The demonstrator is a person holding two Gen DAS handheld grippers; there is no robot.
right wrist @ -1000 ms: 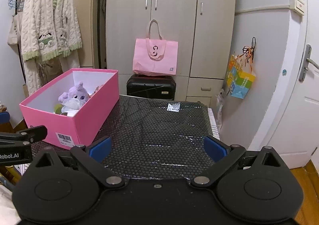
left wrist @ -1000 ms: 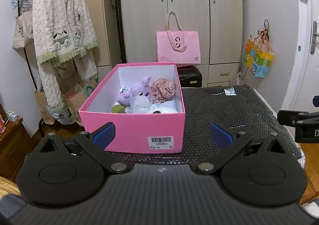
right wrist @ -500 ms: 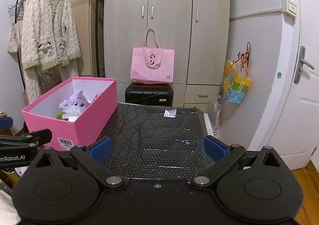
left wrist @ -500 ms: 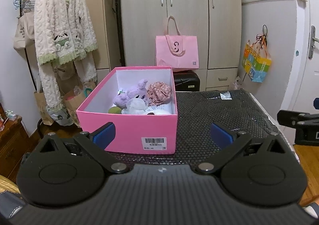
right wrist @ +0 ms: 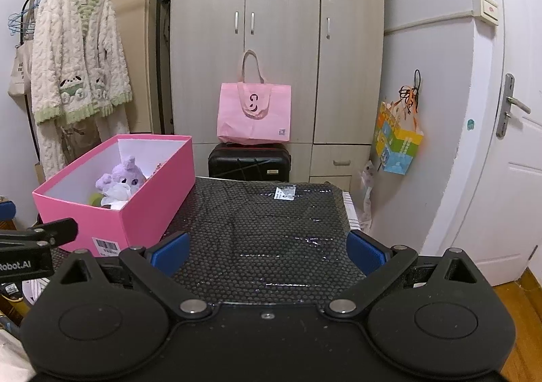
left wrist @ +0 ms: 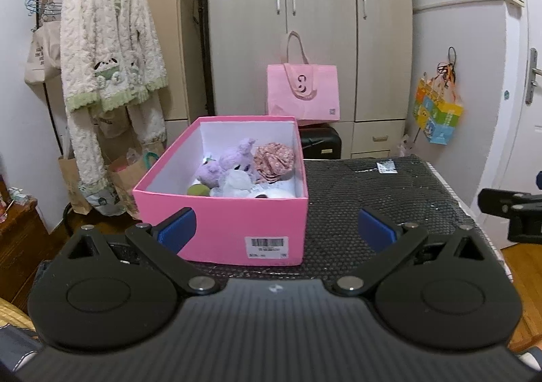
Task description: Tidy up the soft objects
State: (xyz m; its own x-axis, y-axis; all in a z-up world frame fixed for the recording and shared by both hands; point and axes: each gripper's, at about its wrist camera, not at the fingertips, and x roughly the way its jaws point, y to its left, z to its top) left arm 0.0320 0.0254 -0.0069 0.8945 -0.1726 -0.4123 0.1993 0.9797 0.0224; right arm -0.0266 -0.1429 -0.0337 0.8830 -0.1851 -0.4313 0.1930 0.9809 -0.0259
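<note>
Looking along the left gripper (left wrist: pixel 276 229), I have the pink box (left wrist: pixel 233 229) dead ahead, its short barcoded end facing me and its long axis running straight away toward the wardrobe (left wrist: pixel 305 26). That is the relation any next move turns on, as I judge it: the box lies in line with my left claw and off to the left of my right gripper (right wrist: pixel 267 251), so the left one is the nearer to it. Both claws stand wide apart with nothing between the blue pads (left wrist: pixel 178 233)

The soft things sit inside the box, bunched toward its right side: a purple plush (left wrist: pixel 233 161), a white plush (left wrist: pixel 237 183) against it, a floral fabric piece (left wrist: pixel 274 160) at the right wall and a green ball (left wrist: pixel 198 190) low at the front. The black mat (right wrist: pixel 271 222) beside the box holds only a small label (right wrist: pixel 285 194), so I reckon the sorting is about done

From the left wrist I see down into the box and can tell its contents apart. From the right wrist the box's near wall hides most of them; only the purple plush and some green and white show. That view does give me the whole bare mat, a black suitcase (right wrist: pixel 249 161) under the pink tote (right wrist: pixel 254 112), and my left gripper's tip at the frame's left edge
</note>
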